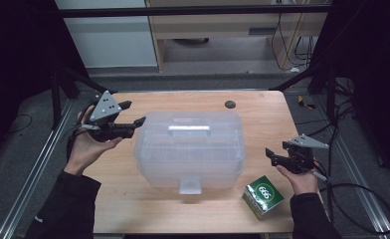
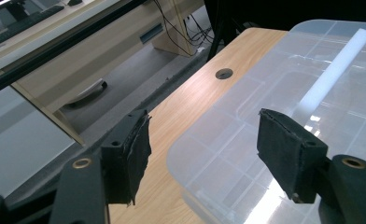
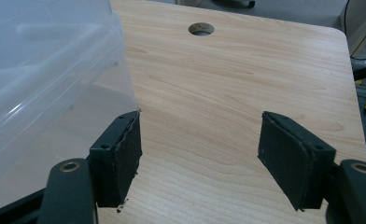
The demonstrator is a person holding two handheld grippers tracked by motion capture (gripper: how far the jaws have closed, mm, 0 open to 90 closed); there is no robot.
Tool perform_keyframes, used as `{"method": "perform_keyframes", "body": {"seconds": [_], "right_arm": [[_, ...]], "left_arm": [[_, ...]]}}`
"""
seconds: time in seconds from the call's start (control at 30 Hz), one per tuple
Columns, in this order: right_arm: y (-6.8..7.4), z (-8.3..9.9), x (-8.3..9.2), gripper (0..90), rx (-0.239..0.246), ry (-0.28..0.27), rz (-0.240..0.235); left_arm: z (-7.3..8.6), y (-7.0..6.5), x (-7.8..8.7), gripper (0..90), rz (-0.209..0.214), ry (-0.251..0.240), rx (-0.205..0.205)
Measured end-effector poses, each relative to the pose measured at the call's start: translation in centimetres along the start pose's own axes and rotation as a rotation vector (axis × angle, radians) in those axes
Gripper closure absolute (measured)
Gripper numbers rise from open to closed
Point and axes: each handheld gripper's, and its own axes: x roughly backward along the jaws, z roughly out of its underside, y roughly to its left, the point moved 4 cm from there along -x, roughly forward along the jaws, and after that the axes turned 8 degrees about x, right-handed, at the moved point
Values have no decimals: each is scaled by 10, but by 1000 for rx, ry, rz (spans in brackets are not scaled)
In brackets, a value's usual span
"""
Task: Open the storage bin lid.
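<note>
— Clear plastic storage box (image 1: pixel 189 149) sits mid-table (image 1: pixel 262 112), lid on, latch closed. Nothing looks started.
— And the claws?
— Left claw (image 1: pixel 132 113) and right claw (image 1: pixel 271 156) flank it, both spread, holding nothing. A green carton (image 1: pixel 262 196) waits untouched near the right one.

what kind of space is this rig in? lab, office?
Likely a lab or data-collection workstation, not a home. A small wooden table with a cable hole stands inside a dark metal frame, loose cables trail across the grey floor behind, and both hands hold camera-fitted tongs.
</note>
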Motion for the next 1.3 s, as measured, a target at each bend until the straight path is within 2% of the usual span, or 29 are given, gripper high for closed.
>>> {"method": "perform_keyframes", "body": {"seconds": [0.43, 0.5, 0.53, 0.6, 0.67, 0.7, 0.73, 0.77, 0.8, 0.83, 0.87, 1.13, 1.3], "right_arm": [[0, 0, -1, 303, 2, 5, -3], [0, 1, -1, 304, 3, 6, -4], [0, 1, -1, 304, 1, 7, -5], [1, 1, -1, 304, 0, 7, -6], [0, 1, -2, 303, 1, 9, -6], [0, 1, -2, 303, 1, 9, -6], [0, 2, -2, 303, 1, 10, -5], [0, 2, -2, 304, 1, 11, -5], [0, 3, -1, 303, 1, 13, -5], [0, 3, -1, 303, 2, 14, -5], [0, 3, -1, 304, 2, 15, -5], [1, 6, 1, 302, 6, 28, -2], [2, 6, 1, 302, -2, 32, -9]], "left_arm": [[-12, -12, -2, 367, 61, 37, -90], [-12, -14, -3, 367, 67, 37, -91], [-12, -17, -4, 367, 74, 45, -110], [-12, -19, -5, 367, 77, 53, -119], [-12, -22, -8, 368, 81, 66, -151], [-12, -22, -8, 368, 81, 66, -151], [-11, -25, -10, 368, 89, 78, -168], [-14, -26, -13, 368, 108, 60, -201], [-13, -27, -14, 368, 105, 71, -204], [-12, -29, -13, 369, 98, 92, -187], [-12, -29, -13, 369, 98, 92, -187], [-17, -41, -16, 370, 118, 135, -260], [-16, -45, -19, 369, 125, 151, -274]]}}
